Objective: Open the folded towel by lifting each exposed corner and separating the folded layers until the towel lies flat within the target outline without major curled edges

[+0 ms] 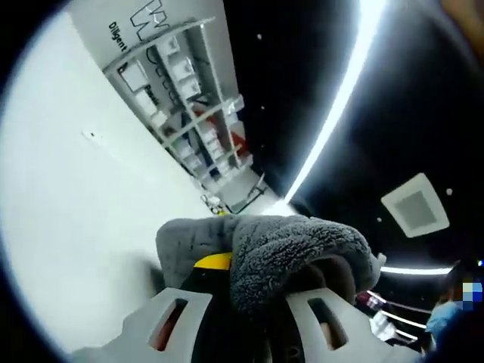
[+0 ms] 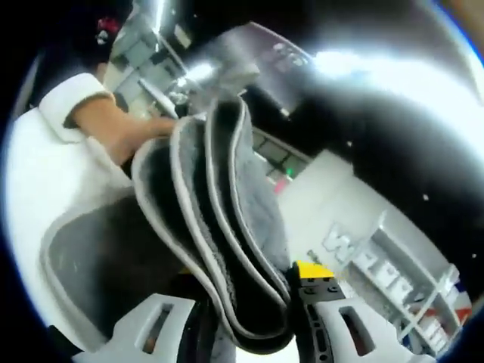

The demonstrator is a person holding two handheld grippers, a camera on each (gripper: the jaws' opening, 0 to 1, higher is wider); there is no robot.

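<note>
In the left gripper view a bunch of grey fluffy towel (image 1: pixel 280 249) bulges up between my two white jaws, and my left gripper (image 1: pixel 246 318) is shut on it. This view tilts up toward the ceiling. In the right gripper view several folded layers of the same grey towel (image 2: pixel 227 227), with pale stitched edges, rise from between my jaws. My right gripper (image 2: pixel 242 321) is shut on these layers. The towel hangs in the air, and more of it spreads to the lower left of this view.
A person's bare forearm and white sleeve (image 2: pixel 83 106) show at the upper left of the right gripper view. White shelving with boxes (image 1: pixel 189 98) stands along a white wall. Long ceiling lights (image 1: pixel 340 98) cross the dark ceiling.
</note>
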